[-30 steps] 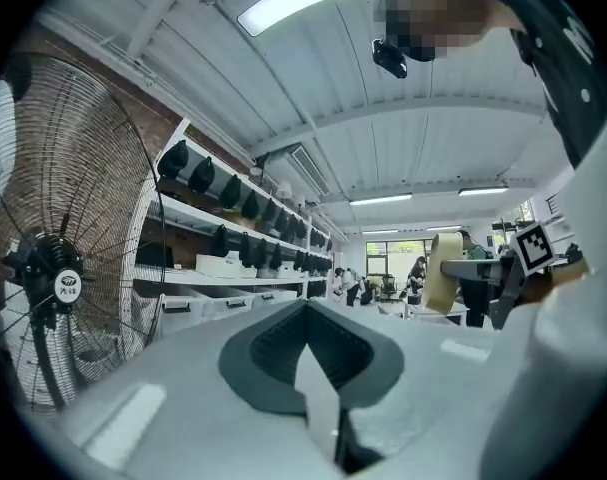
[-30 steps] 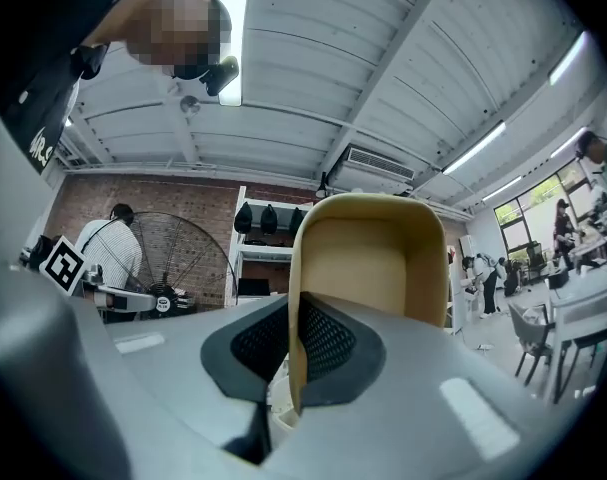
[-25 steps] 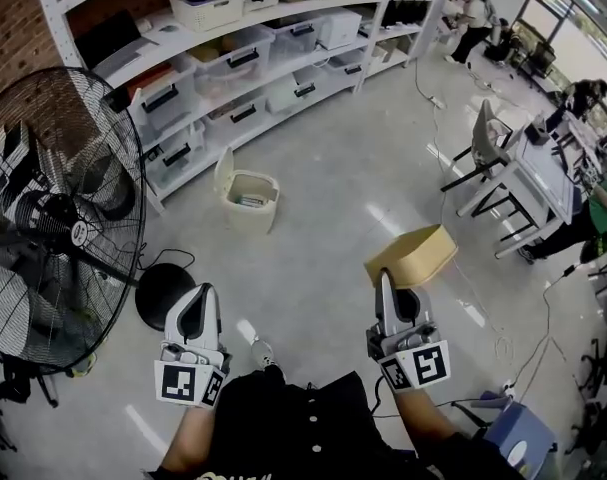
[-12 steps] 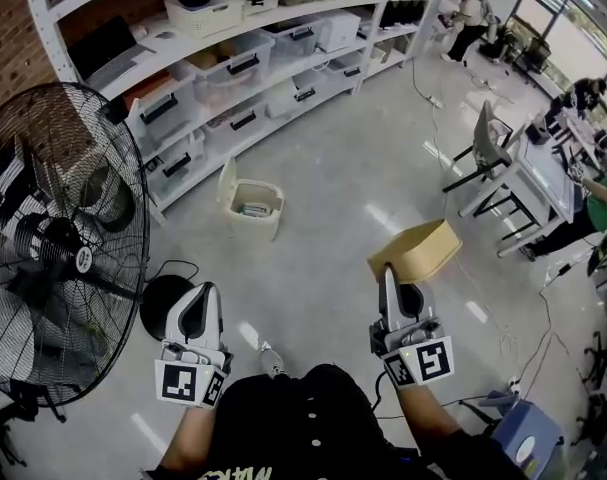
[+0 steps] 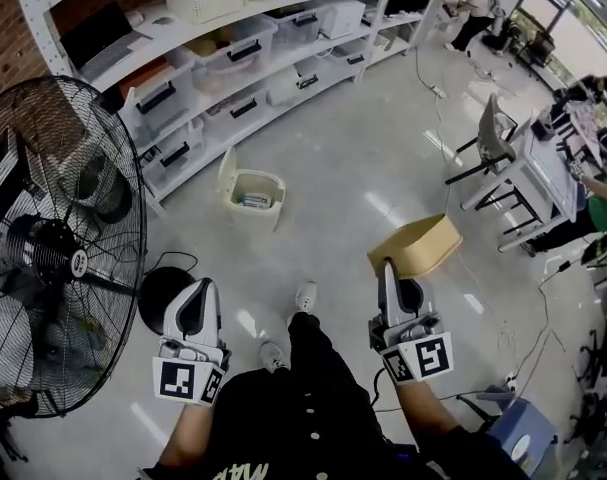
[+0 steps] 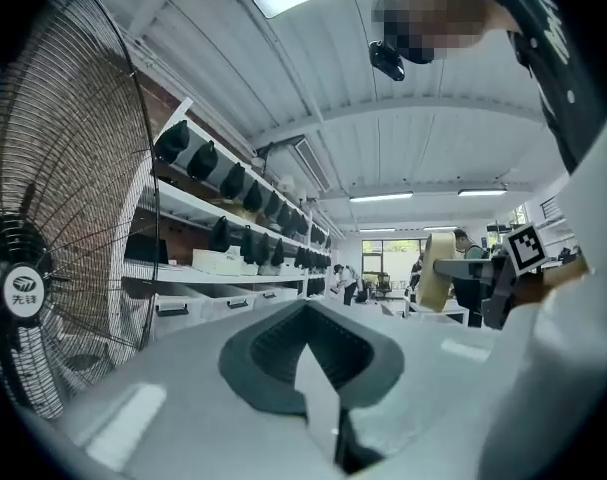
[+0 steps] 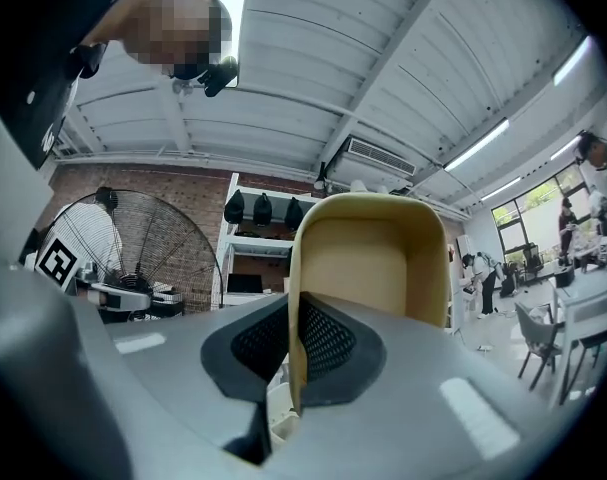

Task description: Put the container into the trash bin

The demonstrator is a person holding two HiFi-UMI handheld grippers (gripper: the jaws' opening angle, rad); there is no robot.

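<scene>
Fan (image 5: 53, 258): round wire grille | trash bin (image 5: 253, 196): cream plastic, lid raised, well ahead | container (image 5: 416, 245): smooth tan rounded tub, rim clamped by right gripper (image 5: 387, 268) | left gripper (image 5: 197, 293): closed, empty | shoe (image 5: 305, 296): newly stepped forward, so the approach continues.

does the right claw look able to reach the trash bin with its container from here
Probably not yet: the trash bin stands well ahead on the floor, beyond the right claw and its tan container. The way looks free, though: bare floor between, and the bin's lid is tipped open.
</scene>
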